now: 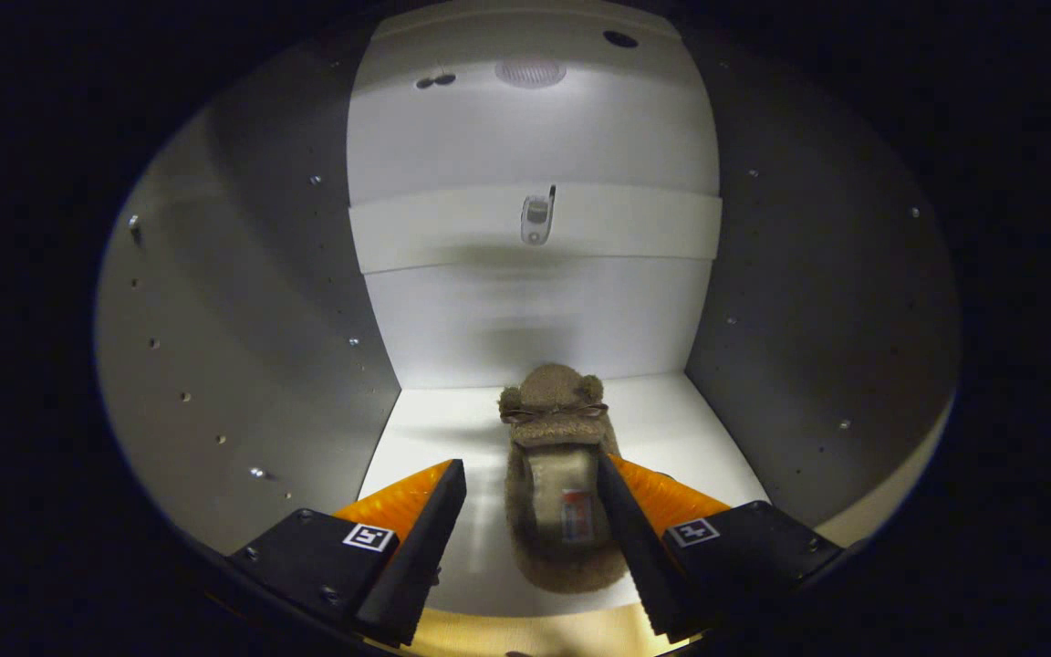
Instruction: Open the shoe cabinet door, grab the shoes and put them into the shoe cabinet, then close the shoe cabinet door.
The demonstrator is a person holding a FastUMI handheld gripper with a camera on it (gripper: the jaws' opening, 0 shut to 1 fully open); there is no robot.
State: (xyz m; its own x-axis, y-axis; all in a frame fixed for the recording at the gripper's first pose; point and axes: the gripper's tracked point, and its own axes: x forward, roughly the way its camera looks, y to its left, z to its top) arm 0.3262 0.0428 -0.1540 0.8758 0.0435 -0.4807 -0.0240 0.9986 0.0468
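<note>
So the gripper (531, 511) is poking into the shoe cabinet (243, 365), fingers spread wide and pinching nothing. A fuzzy brown slipper (555, 429) sits flat on the white shelf floor (434, 429), toe aimed at the far back wall, heel near the front edge. It lies between the fingers but hugs the right one, maybe touching it, hard to say, with a clear gap on the left. My guess: it's lined up lengthwise so it fits deep and the door can swing shut. Looks like the placing part is basically done.
</note>
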